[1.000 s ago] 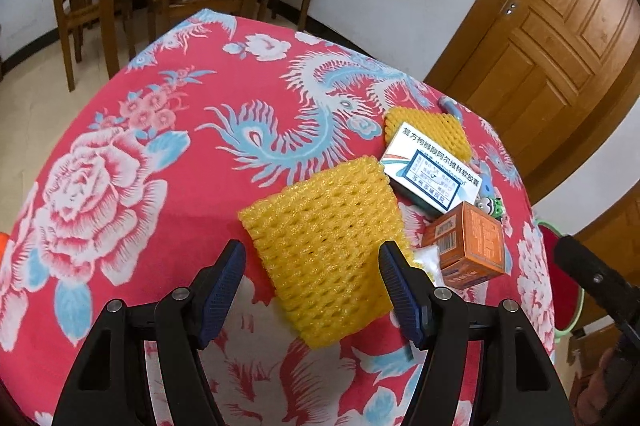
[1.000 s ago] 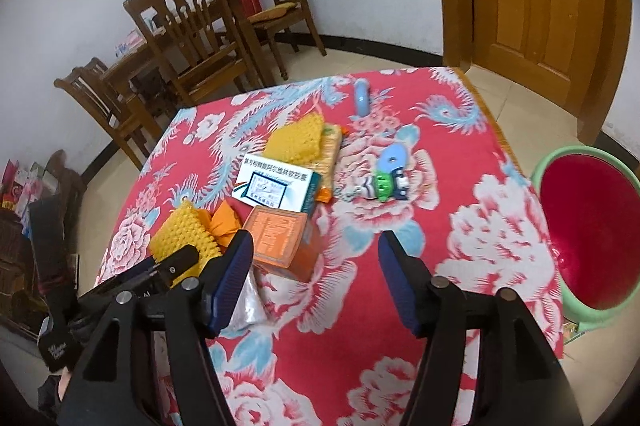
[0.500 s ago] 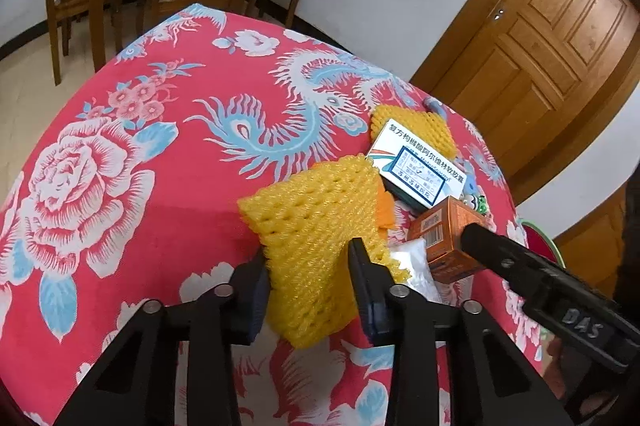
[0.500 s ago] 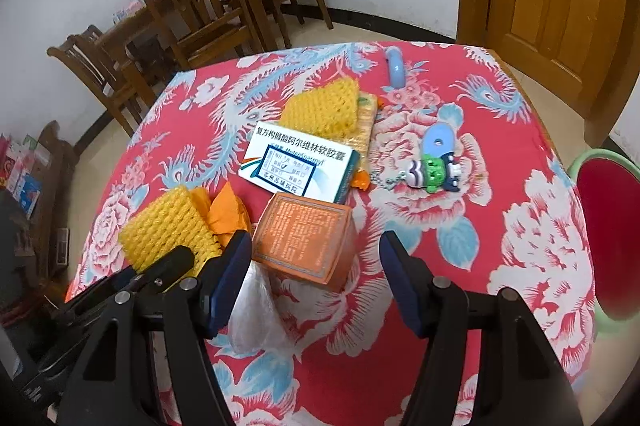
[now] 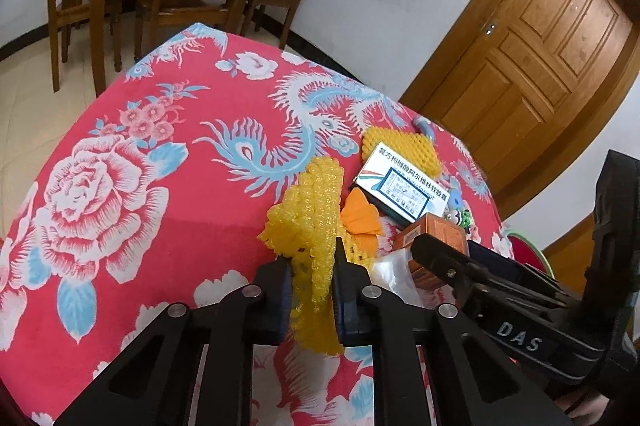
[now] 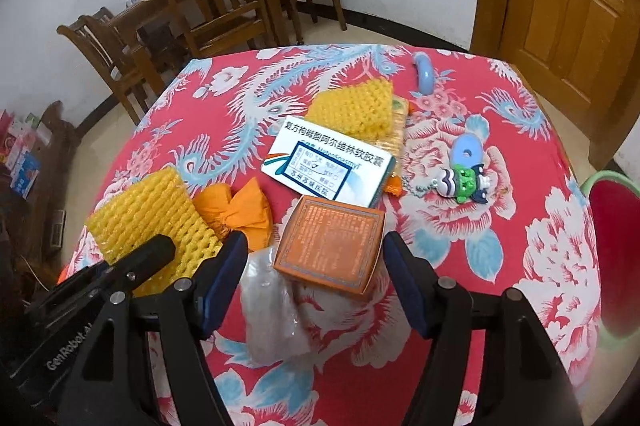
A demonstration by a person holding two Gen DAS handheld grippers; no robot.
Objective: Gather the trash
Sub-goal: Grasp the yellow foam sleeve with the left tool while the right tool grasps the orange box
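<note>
Since a second ago the left gripper [image 5: 311, 290] has been closing and now pinches the near yellow foam net [image 5: 310, 226], crumpled between its pads at the near-left of the red flowered tablecloth [image 5: 160, 226]. Meanwhile the right gripper [image 6: 314, 284] has dropped closer, jaws wide and slightly opening, straddling the orange box [image 6: 330, 246] without touching it. To do this well, I would lift the net straight up so it clears the orange wrapper [image 6: 240, 210] beside it, then carry it to the red bin [image 6: 616, 250] off the table's right edge.
</note>
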